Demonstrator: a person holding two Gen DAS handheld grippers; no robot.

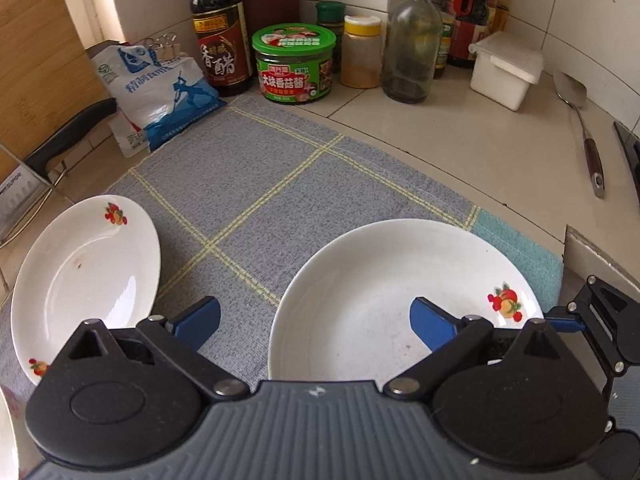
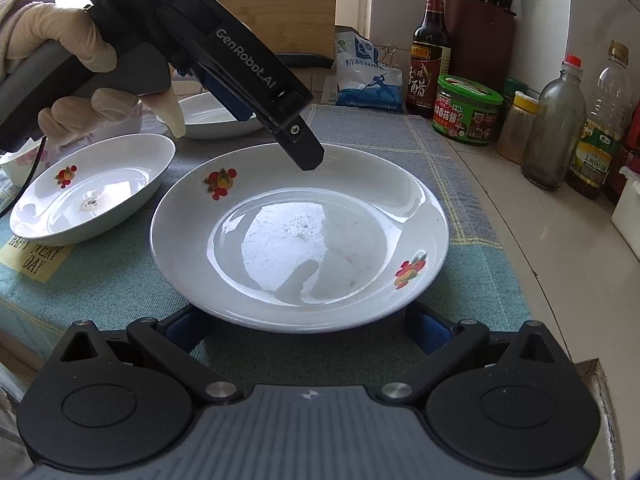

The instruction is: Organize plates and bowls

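A large white plate with fruit prints lies on the checked cloth; it also shows in the left wrist view. My left gripper is open, hovering above the plate's left rim; its right finger is over the plate. In the right wrist view the left gripper hangs over the plate's far rim. My right gripper is open at the plate's near edge, with the plate between its blue fingers. A second white plate lies at the left. A smaller oval dish and another plate lie beyond.
Sauce bottles, a green jar, a glass bottle, a white box and a salt bag line the back wall. A spatula lies right. A knife rack stands left. A small bowl sits far left.
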